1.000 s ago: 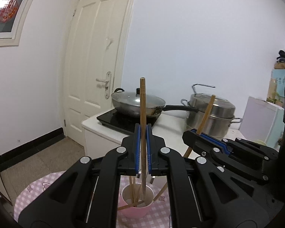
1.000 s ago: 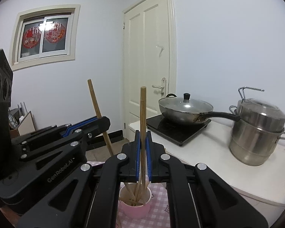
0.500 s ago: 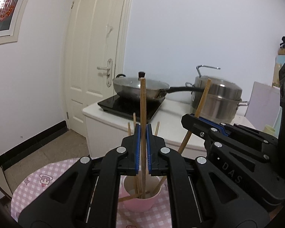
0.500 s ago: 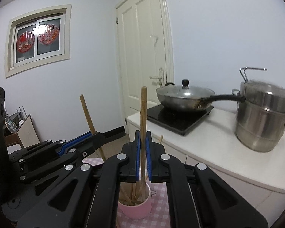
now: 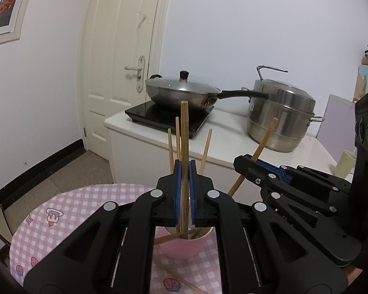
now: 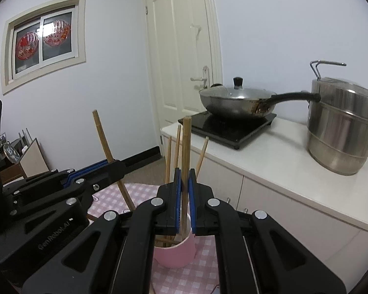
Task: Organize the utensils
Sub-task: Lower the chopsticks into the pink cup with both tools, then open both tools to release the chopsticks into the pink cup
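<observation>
A pink cup (image 5: 184, 247) stands on the pink checked tablecloth (image 5: 68, 210) and holds several wooden chopsticks. My left gripper (image 5: 184, 171) is shut on an upright chopstick (image 5: 184, 132) whose lower end reaches into the cup. My right gripper (image 6: 184, 176) is shut on another chopstick (image 6: 186, 147), also upright over the cup (image 6: 175, 253), with its lower end inside. Each gripper shows in the other's view, the right one (image 5: 247, 165) with its tilted chopstick (image 5: 262, 142) and the left one (image 6: 110, 166) likewise. A loose chopstick (image 5: 193, 287) lies on the cloth.
A white counter (image 5: 228, 127) behind the table carries a black induction hob with a lidded wok (image 5: 181, 93) and a steel steamer pot (image 5: 279, 120). A white door (image 5: 120, 56) is at the back left. A pale cup (image 5: 344, 163) stands at the right.
Both grippers have come down with their chopsticks, so the chopstick ends now sit lower in the pink cup. The cup's other chopsticks now rise into view.
</observation>
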The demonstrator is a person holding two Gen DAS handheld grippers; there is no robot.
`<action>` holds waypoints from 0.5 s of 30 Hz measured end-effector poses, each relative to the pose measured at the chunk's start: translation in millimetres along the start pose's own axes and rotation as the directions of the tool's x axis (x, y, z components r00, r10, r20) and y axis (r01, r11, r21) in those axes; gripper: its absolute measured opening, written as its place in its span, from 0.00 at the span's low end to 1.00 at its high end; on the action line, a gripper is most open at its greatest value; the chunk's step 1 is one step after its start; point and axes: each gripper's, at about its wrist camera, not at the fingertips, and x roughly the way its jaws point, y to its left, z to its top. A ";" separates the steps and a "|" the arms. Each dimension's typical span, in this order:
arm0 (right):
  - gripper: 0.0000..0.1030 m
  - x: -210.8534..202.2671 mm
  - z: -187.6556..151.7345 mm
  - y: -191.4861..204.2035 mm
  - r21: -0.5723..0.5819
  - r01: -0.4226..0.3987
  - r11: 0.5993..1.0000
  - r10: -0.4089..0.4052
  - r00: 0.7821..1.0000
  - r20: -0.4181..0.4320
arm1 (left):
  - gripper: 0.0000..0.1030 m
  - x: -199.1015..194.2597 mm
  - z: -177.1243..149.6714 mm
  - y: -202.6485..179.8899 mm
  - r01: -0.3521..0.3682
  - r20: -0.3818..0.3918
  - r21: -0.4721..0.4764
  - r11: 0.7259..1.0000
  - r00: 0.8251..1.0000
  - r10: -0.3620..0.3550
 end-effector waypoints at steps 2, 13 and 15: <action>0.05 3.2 -2.8 -0.6 0.005 0.001 1.000 -0.001 1.000 -0.016 | 0.06 0.0 -1.4 1.1 -0.005 -0.001 0.004 1.000 1.000 0.005; 0.06 -5.3 -0.3 -0.8 0.021 0.008 1.000 -0.008 1.000 -0.020 | 0.11 -5.4 2.3 0.9 0.024 -0.024 0.008 1.000 0.999 -0.024; 0.10 -7.9 1.7 -0.7 0.022 0.008 1.000 -0.007 1.000 -0.016 | 0.27 -8.4 3.1 1.9 0.025 -0.022 -0.001 1.000 0.999 -0.025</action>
